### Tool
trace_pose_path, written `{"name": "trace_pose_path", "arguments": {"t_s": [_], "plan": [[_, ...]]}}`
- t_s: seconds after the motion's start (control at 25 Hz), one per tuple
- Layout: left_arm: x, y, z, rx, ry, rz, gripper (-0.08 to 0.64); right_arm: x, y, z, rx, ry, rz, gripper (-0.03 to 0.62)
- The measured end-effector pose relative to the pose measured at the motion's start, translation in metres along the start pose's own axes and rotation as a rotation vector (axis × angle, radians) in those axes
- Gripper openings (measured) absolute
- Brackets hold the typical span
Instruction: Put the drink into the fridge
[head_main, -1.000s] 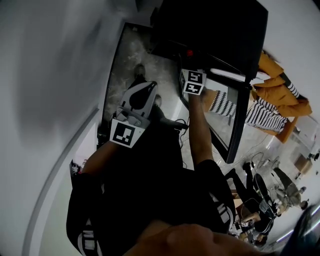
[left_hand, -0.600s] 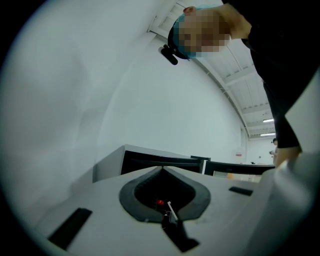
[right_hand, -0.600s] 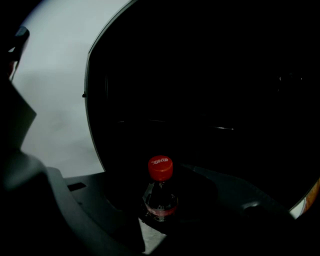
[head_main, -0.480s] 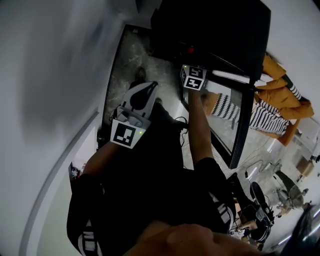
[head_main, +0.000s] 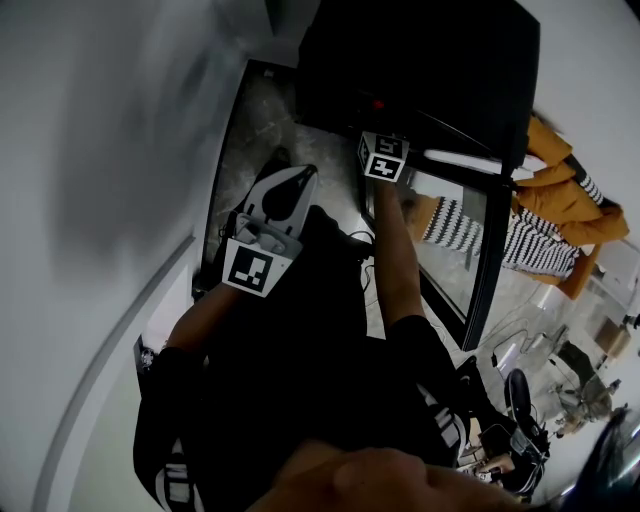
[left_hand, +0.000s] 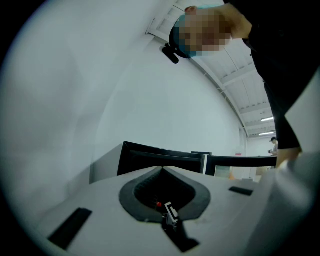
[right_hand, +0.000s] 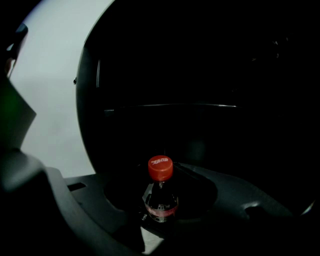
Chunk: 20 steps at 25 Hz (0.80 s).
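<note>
A small bottle of dark drink (right_hand: 161, 200) with a red cap (right_hand: 160, 168) stands upright between the jaws of my right gripper (right_hand: 162, 192), which is shut on it. Beyond it gapes the dark inside of the black fridge (right_hand: 200, 75), with a shelf edge (right_hand: 170, 105) across it. In the head view the red cap (head_main: 378, 103) shows just past the right gripper's marker cube (head_main: 385, 158), at the fridge (head_main: 420, 60) front. My left gripper (head_main: 292, 180) hangs lower left of it, over the floor. Its jaws meet at the tip (left_hand: 162, 168), with nothing in them.
The fridge's glass door (head_main: 470, 240) stands open to the right of my right arm. A person in an orange jacket and striped top (head_main: 550, 200) is behind it. A white wall (head_main: 100, 150) runs along the left, marbled floor (head_main: 265, 110) lies below, and chairs (head_main: 560, 370) stand at the lower right.
The right gripper's marker cube has crept slightly closer to the fridge with the bottle still held. The left gripper has barely shifted. The view has drifted a little.
</note>
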<state>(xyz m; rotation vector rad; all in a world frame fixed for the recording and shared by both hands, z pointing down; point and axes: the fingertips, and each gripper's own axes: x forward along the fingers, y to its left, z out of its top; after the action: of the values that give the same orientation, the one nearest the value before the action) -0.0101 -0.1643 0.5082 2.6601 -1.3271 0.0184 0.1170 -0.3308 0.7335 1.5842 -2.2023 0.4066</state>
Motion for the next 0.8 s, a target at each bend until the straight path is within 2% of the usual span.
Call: {"name": "trace_pose_path", "arguments": {"t_s": [0.4,0.64,0.8], "plan": [[0.007,0.003,-0.010,-0.001,-0.016,0.002,0.005,0.016,-0.005,0.009,-0.010,-0.035,-0.004,0.140],[0.012,0.004,-0.017,0.004,-0.012,0.001,0.005,0.030,-0.015,-0.018,-0.003,0.026,-0.012,0.140],[0.016,0.005,-0.020,0.006,-0.017,-0.002,0.005,0.036,-0.014,-0.020,0.004,0.033,0.000,0.140]]}}
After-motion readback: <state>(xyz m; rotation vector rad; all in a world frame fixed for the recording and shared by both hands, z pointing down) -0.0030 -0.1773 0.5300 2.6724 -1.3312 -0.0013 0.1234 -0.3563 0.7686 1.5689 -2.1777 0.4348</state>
